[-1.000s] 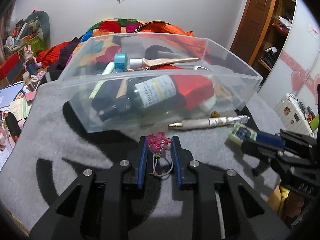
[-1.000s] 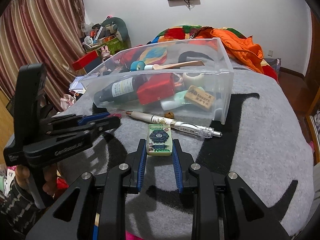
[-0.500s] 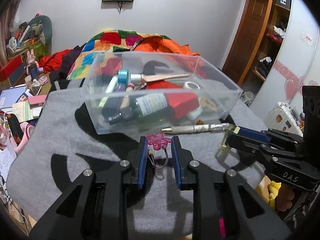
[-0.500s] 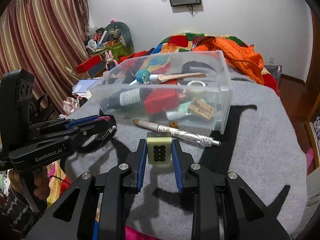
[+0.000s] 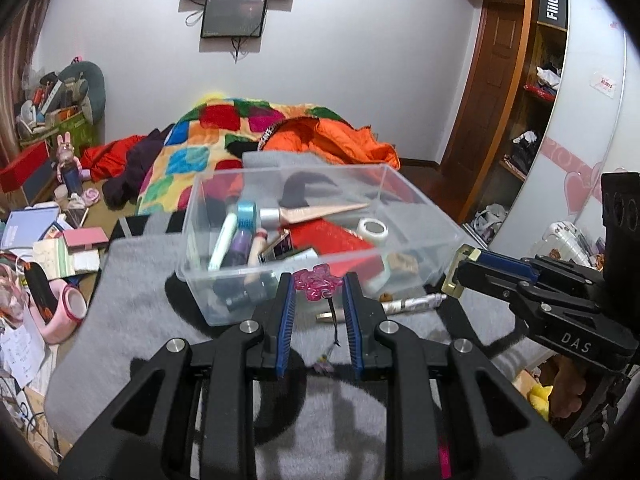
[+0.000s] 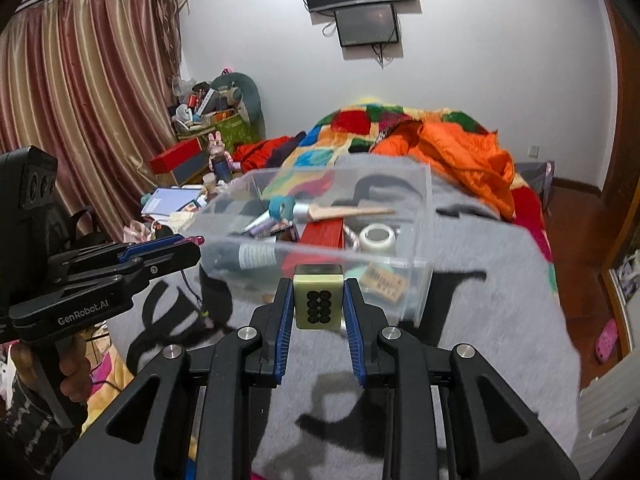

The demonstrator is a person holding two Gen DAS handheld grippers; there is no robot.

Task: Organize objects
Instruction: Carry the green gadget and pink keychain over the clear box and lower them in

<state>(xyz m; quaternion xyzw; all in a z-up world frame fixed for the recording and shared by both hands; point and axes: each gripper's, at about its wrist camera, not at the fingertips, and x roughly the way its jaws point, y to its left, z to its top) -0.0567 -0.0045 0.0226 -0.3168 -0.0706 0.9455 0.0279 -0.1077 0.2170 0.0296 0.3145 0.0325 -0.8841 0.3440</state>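
Note:
A clear plastic bin [image 5: 416, 200] [image 6: 424, 240] sits on a grey blanket and holds a bottle, red box, tape rolls and tubes. My left gripper [image 5: 319, 286] is shut on a pink charm [image 5: 318, 282] whose cord dangles below, held in the air at the bin's near wall. It also shows in the right wrist view [image 6: 188, 242]. My right gripper [image 6: 319, 300] is shut on a cream mahjong tile [image 6: 319, 300] with black dots, held in the air before the bin. It shows in the left wrist view [image 5: 460, 276] too.
A silver pen [image 5: 412, 303] lies on the grey blanket [image 5: 132, 320] beside the bin. Colourful quilt and orange jacket [image 6: 460, 152] lie behind. Clutter of books and a pink tape roll [image 5: 68, 308] sits on the floor to the left.
Both grippers have risen from the blanket with their objects. The tile was lifted off the blanket and turned dotted face toward the camera; the bin now looks lower and farther.

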